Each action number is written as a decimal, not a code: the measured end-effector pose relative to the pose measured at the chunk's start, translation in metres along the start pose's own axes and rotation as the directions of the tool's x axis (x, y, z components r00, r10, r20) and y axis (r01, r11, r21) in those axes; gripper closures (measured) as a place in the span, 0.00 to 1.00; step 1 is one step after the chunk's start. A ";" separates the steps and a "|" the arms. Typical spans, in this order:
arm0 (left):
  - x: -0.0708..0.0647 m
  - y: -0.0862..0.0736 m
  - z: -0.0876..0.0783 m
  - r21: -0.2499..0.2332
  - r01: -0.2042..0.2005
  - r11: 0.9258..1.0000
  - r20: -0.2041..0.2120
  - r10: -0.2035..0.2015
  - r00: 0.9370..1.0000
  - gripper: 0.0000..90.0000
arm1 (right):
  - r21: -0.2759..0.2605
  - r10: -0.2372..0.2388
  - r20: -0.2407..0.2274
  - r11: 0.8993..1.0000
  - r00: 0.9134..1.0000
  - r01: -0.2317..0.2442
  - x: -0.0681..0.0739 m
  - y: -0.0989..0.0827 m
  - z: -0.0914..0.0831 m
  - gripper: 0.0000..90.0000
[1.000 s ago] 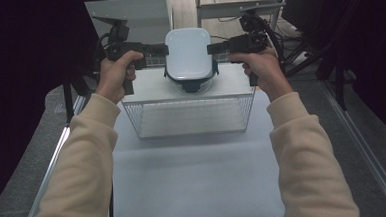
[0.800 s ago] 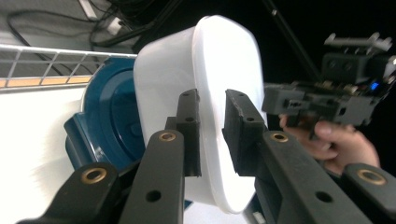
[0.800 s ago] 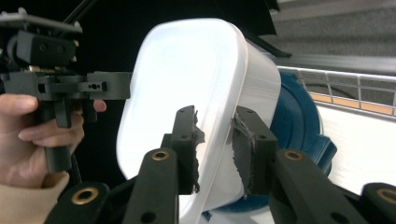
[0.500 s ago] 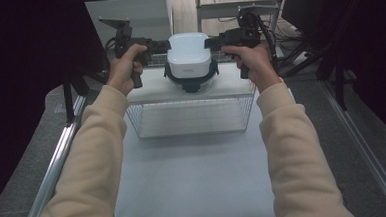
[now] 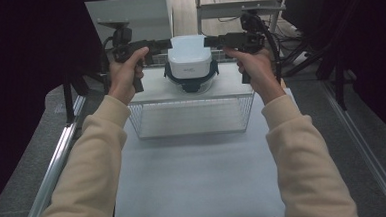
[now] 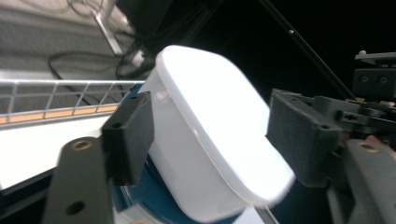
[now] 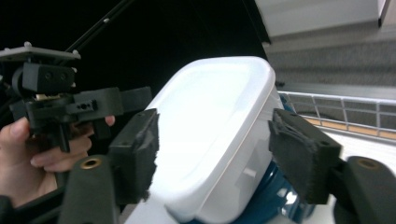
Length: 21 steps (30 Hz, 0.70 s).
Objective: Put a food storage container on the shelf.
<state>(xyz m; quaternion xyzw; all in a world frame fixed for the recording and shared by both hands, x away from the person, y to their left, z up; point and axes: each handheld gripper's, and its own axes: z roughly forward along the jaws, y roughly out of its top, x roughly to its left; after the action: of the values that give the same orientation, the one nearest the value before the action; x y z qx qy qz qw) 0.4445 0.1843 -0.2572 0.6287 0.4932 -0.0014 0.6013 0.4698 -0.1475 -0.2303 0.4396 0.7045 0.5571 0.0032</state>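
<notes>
In the high view, near the top centre of the frame, a white box (image 5: 190,56) with a lid sits on a dark blue base (image 5: 191,81), on top of a wire basket (image 5: 191,116) that stands on the pale surface (image 5: 194,178). The left tool (image 5: 158,44) comes in from the left of the box and the right tool (image 5: 212,40) from the right, each held level in a hand with a cream sleeve. The jaws of both tools have just been opening. In the left gripper view the left tool (image 6: 210,135) stands wide, its 2 pads on either side of the box (image 6: 210,140), the left pad touching or nearly touching the box wall. In the right gripper view the right tool (image 7: 215,140) is also wide around the box (image 7: 210,135), with the right pad clear of it.
</notes>
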 end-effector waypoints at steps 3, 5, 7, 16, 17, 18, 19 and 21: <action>-0.009 -0.013 -0.017 0.010 -0.079 0.997 -0.018 0.079 0.997 0.31 | -0.014 -0.062 0.013 0.998 0.998 0.062 0.005 -0.009 -0.016 0.32; -0.014 -0.026 -0.029 -0.009 -0.113 0.994 -0.014 0.113 0.994 0.31 | -0.019 -0.094 -0.003 0.995 0.996 0.094 0.006 -0.020 -0.028 0.31; -0.019 -0.041 -0.042 -0.017 -0.159 0.987 -0.027 0.159 0.987 0.31 | -0.012 -0.119 -0.017 0.993 0.993 0.119 0.005 -0.034 -0.038 0.30; -0.015 -0.109 -0.073 0.049 -0.227 0.973 -0.067 0.230 0.971 0.28 | 0.002 -0.183 -0.012 0.983 0.983 0.183 0.004 -0.098 -0.075 0.28; -0.014 -0.116 -0.075 0.060 -0.228 0.972 -0.061 0.231 0.971 0.28 | 0.010 -0.200 -0.001 0.980 0.980 0.200 0.003 -0.106 -0.079 0.28; -0.012 -0.123 -0.077 0.073 -0.230 0.970 -0.062 0.234 0.970 0.28 | 0.019 -0.206 0.007 0.978 0.979 0.205 0.001 -0.113 -0.080 0.28; -0.010 -0.129 -0.078 0.085 -0.232 0.969 -0.061 0.238 0.969 0.28 | 0.024 -0.212 0.006 0.977 0.977 0.212 -0.001 -0.120 -0.081 0.28; -0.006 -0.144 -0.079 0.120 -0.221 0.968 -0.053 0.229 0.972 0.26 | 0.047 -0.214 0.006 0.976 0.977 0.214 -0.007 -0.135 -0.082 0.28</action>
<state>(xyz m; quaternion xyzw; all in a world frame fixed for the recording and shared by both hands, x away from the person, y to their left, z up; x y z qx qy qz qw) 0.3060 0.2102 -0.3404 0.7134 0.4375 0.0598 0.5441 0.3506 -0.2149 -0.3085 0.3643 0.7604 0.5347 0.0571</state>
